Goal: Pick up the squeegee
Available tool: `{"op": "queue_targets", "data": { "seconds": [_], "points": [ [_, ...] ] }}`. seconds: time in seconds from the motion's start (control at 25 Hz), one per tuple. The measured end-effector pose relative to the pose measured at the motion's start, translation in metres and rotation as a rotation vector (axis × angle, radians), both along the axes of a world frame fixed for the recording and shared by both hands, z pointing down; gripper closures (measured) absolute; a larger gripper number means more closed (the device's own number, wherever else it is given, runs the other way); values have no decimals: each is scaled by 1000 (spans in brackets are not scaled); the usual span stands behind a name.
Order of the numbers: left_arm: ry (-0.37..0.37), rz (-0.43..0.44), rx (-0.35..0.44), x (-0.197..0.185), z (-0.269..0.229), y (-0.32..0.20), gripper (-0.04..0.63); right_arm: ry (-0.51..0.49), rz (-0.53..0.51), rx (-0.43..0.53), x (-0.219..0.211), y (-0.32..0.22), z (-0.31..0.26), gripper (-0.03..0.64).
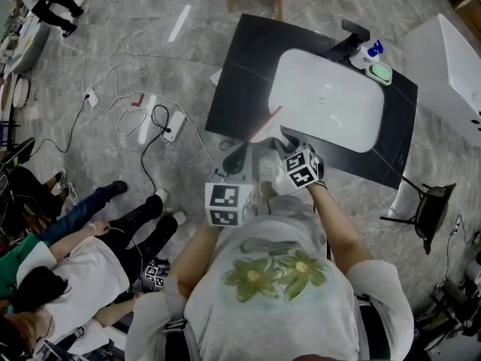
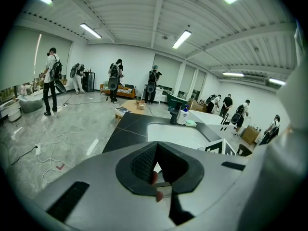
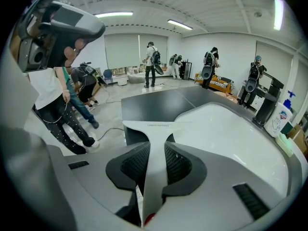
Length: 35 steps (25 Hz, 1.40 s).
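Observation:
The squeegee (image 3: pixel 155 129) is pale grey and T-shaped, with its blade across the top and its handle running down between my right gripper's (image 3: pixel 156 147) pads. Both pads press on the handle, so that gripper is shut on it. From the head view the squeegee (image 1: pixel 264 124) shows a reddish blade edge above the near corner of the black counter (image 1: pixel 240 74), just ahead of the right gripper (image 1: pixel 284 143). My left gripper (image 1: pixel 240 153) hangs just left of it, apart from the squeegee. Seen along its own jaws, the left gripper (image 2: pixel 156 147) has its tips together and holds nothing.
A white sink (image 1: pixel 279 81) is set in the counter, with a black faucet (image 1: pixel 349 40), a soap bottle (image 1: pixel 370 51) and a green dish (image 1: pixel 379 72) at its far end. Cables and a power strip (image 1: pixel 173 125) lie on the floor at left. People (image 1: pixel 68 262) sit at lower left; a chair (image 1: pixel 428 209) stands at right.

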<state>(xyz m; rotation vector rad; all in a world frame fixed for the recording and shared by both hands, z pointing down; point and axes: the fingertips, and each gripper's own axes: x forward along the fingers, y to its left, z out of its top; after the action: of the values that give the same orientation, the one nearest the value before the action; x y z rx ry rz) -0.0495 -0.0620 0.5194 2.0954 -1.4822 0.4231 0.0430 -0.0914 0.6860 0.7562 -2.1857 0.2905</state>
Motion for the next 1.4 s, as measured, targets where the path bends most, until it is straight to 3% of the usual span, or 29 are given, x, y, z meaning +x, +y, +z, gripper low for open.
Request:
{"op": "queue_targets", "data": {
  "seconds": [1.4],
  "points": [
    [-2,30,73,7,-21,-1,584,-62,24,63,-1,-5,-49,520]
  ]
}}
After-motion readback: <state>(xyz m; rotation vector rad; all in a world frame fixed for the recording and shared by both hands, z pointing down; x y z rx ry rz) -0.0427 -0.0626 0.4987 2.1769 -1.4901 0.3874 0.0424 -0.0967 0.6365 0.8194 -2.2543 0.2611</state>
